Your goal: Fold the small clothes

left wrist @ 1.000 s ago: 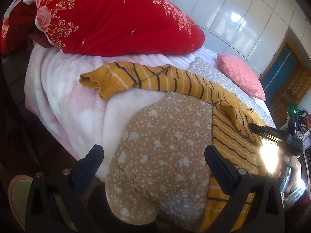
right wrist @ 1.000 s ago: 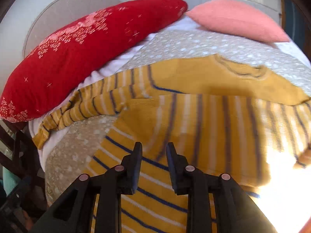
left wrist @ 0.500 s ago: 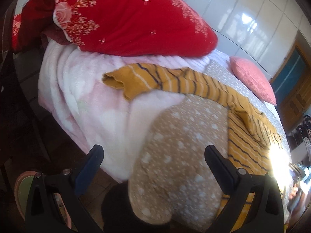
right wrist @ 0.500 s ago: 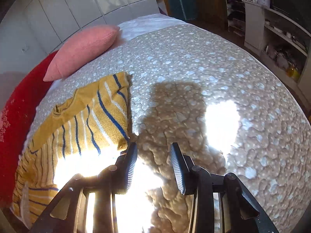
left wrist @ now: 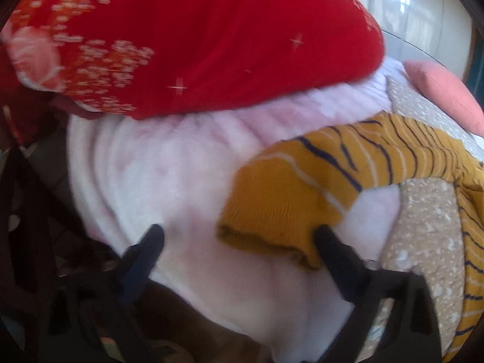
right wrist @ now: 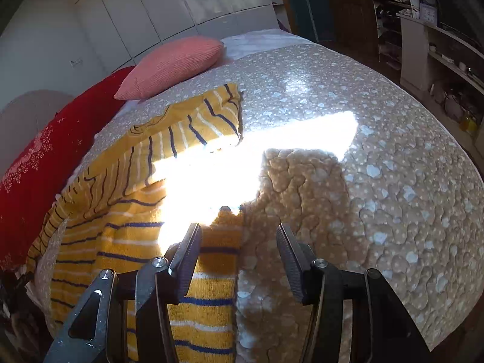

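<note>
A small mustard-yellow sweater with navy and white stripes [right wrist: 127,233] lies spread on the bed. One sleeve [left wrist: 305,187] stretches over the pale pink blanket [left wrist: 169,181]. My left gripper [left wrist: 239,236] is open, its jaws either side of the sleeve's cuff [left wrist: 266,239], close to it. My right gripper [right wrist: 239,236] is open over the sweater's right side edge, with the hem corner between the jaws. The other sleeve [right wrist: 205,121] lies toward the far pillows. A bright sun patch washes out part of the sweater.
A beige heart-print quilt [right wrist: 378,166] covers the bed. A big red flowered pillow [left wrist: 211,36] and a pink cushion [right wrist: 175,63] lie at the bed's head. White wardrobe doors [right wrist: 151,9] stand behind. Shelves [right wrist: 438,60] stand at the right. The bed edge drops off at my left.
My left gripper has moved in close to the sleeve cuff. My right gripper has opened wider and come to the sweater's side edge.
</note>
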{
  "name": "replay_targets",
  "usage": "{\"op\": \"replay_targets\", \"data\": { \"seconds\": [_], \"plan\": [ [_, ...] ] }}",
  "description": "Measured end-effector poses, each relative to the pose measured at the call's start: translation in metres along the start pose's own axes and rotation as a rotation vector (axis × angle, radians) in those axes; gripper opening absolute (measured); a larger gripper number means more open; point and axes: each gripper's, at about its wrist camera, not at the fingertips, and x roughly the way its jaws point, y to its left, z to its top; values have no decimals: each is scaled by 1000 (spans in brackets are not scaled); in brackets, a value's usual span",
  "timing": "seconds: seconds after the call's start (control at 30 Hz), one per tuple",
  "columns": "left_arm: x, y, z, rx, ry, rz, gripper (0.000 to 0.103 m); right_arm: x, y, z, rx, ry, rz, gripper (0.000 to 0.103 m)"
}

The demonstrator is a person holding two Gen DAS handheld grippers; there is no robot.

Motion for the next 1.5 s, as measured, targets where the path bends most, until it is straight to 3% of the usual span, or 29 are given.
{"op": "replay_targets", "data": {
  "seconds": [0.03,0.07,0.1,0.27,0.37,0.47,0.57,0.6,0.63,0.67,0.7,0.87,0.97,1.07,1.27,1.4,1.5],
  "plan": [
    [0,-1,4,-2,15,-49,46,2,2,-2,0,3,-5,55],
    [-5,-3,9,-1,15,-54,34,2,2,-2,-2,3,-7,55],
    [-12,-7,12,7,7,-58,6,2,3,-2,-3,3,-8,55],
    [-71,-32,31,-7,-58,-231,7,-2,8,-1,-10,-26,19,55],
    [-116,-72,39,34,-112,-346,7,-5,12,-6,-18,-32,47,55],
    [-162,-126,38,87,-154,-507,7,-11,13,-13,-19,-39,83,55],
    [-196,-193,19,187,-163,-675,12,-19,13,-19,-34,-59,95,55],
    [-203,-218,8,232,-152,-741,26,-22,12,-21,-41,-63,96,55],
    [-205,-235,0,265,-134,-785,58,-24,11,-23,-47,-64,95,55],
    [-207,-256,-15,307,-106,-831,74,-25,9,-25,-50,-65,93,55],
    [-208,-270,-28,326,-97,-841,88,-27,6,-26,-51,-66,90,55],
    [-192,-299,-93,460,-12,-785,88,-40,-11,-28,-26,-71,94,55],
    [-174,-276,-104,449,23,-687,88,-46,-10,-24,-37,-71,121,56],
    [-159,-231,-93,353,47,-622,88,-45,8,-21,-66,-58,189,58],
    [-142,-163,-77,172,47,-535,88,-14,98,-17,-232,15,346,58],
    [-147,-149,-82,164,22,-501,88,24,167,-18,-347,75,372,58],
    [-147,-144,-80,172,1,-479,88,62,207,-24,-431,140,325,58]
  ]
}}
